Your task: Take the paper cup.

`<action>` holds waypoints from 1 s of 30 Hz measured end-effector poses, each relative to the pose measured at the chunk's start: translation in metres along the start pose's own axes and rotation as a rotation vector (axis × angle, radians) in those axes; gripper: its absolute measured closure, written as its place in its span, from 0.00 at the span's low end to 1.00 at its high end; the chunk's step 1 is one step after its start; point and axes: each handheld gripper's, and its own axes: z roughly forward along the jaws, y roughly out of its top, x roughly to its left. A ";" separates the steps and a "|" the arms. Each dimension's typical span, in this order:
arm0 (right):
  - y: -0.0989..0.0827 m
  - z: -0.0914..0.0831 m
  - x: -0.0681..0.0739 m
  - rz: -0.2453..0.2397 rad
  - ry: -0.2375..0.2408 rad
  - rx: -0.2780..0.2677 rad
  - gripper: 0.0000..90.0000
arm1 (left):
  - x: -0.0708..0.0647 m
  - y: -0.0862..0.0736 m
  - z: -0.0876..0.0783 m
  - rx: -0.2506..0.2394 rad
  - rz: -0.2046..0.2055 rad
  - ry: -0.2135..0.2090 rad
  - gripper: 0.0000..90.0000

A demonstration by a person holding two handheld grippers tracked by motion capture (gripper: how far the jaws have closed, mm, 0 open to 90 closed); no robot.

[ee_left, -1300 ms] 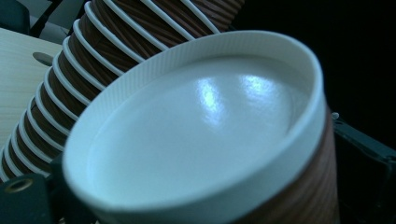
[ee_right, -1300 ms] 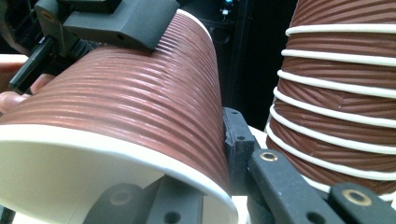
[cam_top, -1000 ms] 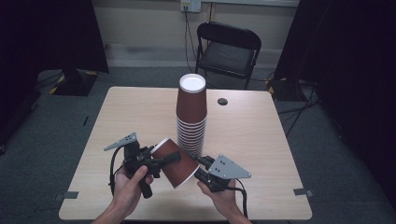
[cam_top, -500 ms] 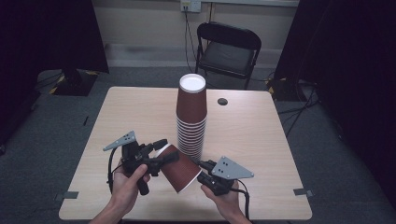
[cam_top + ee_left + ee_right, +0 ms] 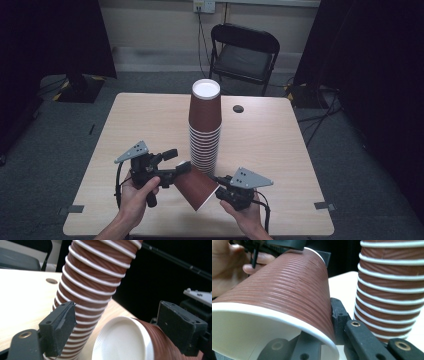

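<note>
A dim room with dark curtains and a grey floor holds a pale wooden table [image 5: 150,125]; a black folding chair [image 5: 243,55] stands beyond its far edge at about twelve o'clock. Near the table's middle rises a tall stack of brown paper cups [image 5: 204,127], upside down, white rims showing as rings down its lower part, and a small dark hole [image 5: 238,108] lies in the tabletop at about one o'clock from the stack. Just in front of the stack, at six o'clock from it, a single brown cup [image 5: 196,187] is held off the table on its side between the two tools, its white base toward eight o'clock and its open mouth toward four o'clock. The right gripper [image 5: 223,190], at five o'clock from the stack, is clamped on the wall of the cup at its rim, one jaw inside the mouth and one outside, as the right gripper view shows. The left gripper [image 5: 176,164], at seven o'clock from the stack, straddles the cup's base end; its jaws have just been closing with the cup between them, yet in the left gripper view they stand apart, the near pad clear of the cup.
</note>
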 end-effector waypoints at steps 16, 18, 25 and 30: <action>-0.006 -0.008 -0.015 0.068 0.000 0.157 0.96 | 0.000 -0.006 -0.005 0.074 0.139 -0.017 0.17; -0.006 -0.011 -0.018 0.080 0.003 0.176 0.96 | 0.000 -0.007 -0.005 0.099 0.160 -0.021 0.17; -0.005 -0.016 -0.028 0.123 0.031 0.240 0.96 | -0.003 -0.014 0.000 0.155 0.226 -0.023 0.17; -0.002 -0.016 -0.035 0.149 0.039 0.287 0.96 | -0.004 -0.020 0.002 0.191 0.285 -0.035 0.17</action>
